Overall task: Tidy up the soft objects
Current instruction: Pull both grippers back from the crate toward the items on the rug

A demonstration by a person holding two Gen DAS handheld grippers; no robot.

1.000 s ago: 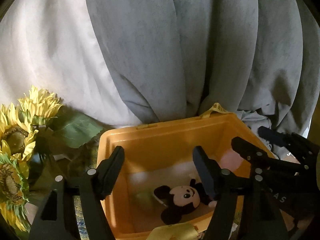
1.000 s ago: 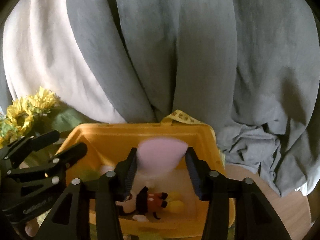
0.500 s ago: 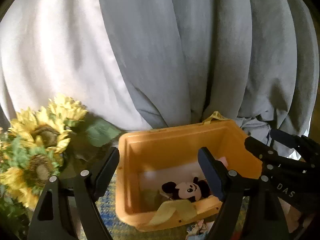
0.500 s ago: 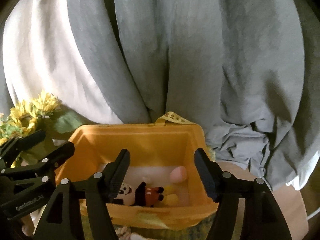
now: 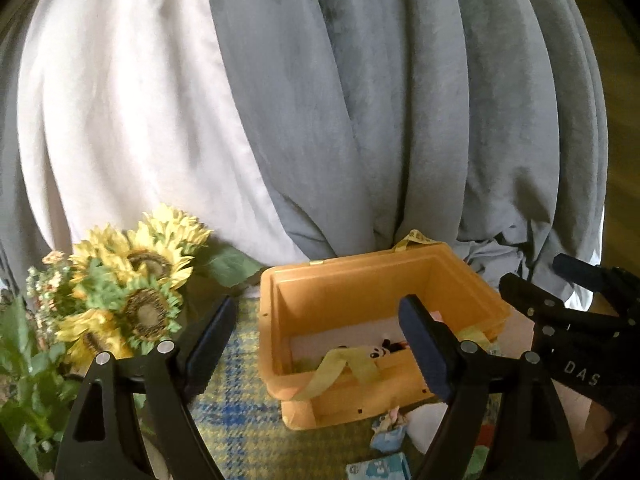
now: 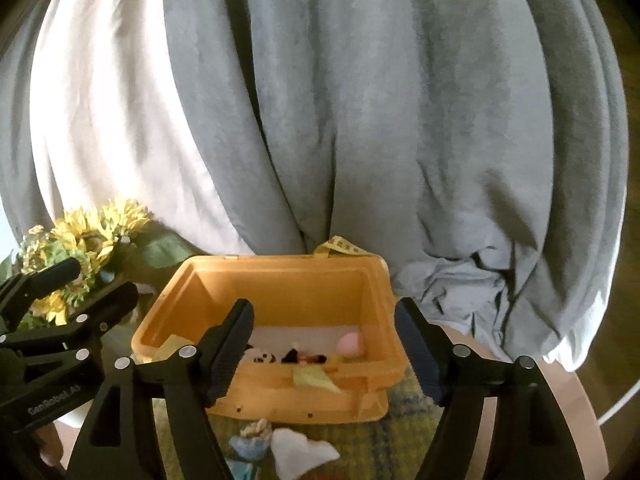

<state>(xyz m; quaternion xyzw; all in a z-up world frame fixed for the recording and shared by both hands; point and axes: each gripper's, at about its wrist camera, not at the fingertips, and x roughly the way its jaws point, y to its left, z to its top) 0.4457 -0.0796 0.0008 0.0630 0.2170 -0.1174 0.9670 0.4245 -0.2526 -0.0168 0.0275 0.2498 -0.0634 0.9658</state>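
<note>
The left gripper (image 5: 316,344) fills the bottom of its own view, its jaws standing wide with nothing between them; they have just been opening. The right gripper (image 6: 324,344) is likewise spread wide and empty, its jaws also just having opened further. Each tool shows in the other's camera: the right one at the right edge of the left wrist view bears white letters reading "DAS", and the left one at the left edge of the right wrist view reads "GenRobot.AI", partly blurred.

Just beyond the fingers, on a yellow and blue checked cloth (image 5: 236,412), lie loose soft things: a small blue and cream fabric piece (image 6: 250,440) and a white cloth (image 6: 302,454). The left wrist view alone adds a pale blue printed packet (image 5: 378,470) at its bottom edge; its print is too small to read.

Next comes the orange bin (image 5: 344,280), open at the top. Inside it lies a mouse plush toy (image 6: 262,357) with black ears and white face, on the pale floor of the bin. A pink soft ball (image 6: 350,344) rests in the bin's right part, plain in the right wrist view, mostly hidden behind a finger in the left. A yellow-green ribbon (image 5: 334,368) drapes over the near rim.

Left of the bin stand sunflowers (image 5: 140,280), far clearer in the left view. A yellow tape (image 6: 340,245) with unreadable marks peeks over the far rim. Behind hang a grey curtain (image 6: 360,120) and a white curtain (image 5: 120,120).
</note>
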